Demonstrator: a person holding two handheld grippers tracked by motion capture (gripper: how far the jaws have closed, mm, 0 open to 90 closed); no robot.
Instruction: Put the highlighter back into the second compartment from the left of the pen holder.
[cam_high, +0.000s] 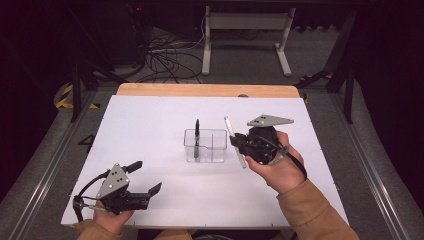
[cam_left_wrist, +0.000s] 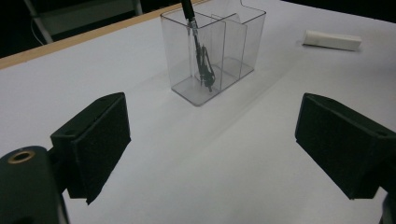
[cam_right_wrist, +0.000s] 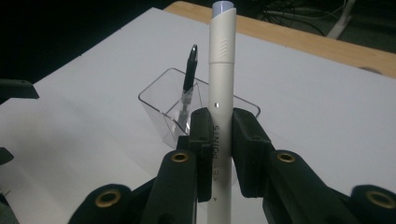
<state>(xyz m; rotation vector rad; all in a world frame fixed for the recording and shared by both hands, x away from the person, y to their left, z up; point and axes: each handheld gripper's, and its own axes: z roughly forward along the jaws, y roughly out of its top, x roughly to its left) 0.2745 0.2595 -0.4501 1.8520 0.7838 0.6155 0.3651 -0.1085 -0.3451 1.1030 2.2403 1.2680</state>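
Right tool clamps the white pen just right of the clear holder; left tool, jaws wide, additionally reveals a white eraser beyond the holder.

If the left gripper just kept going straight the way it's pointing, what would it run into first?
Most likely the clear organizer, which holds a black pen. It stands ahead of the open left gripper, slightly left of the midline, with bare table before it. Depth is hard to judge.

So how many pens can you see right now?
2. A black pen stands in the left compartment of the clear holder. A white pen is clamped in the right gripper, just right of the holder. None seem hidden.
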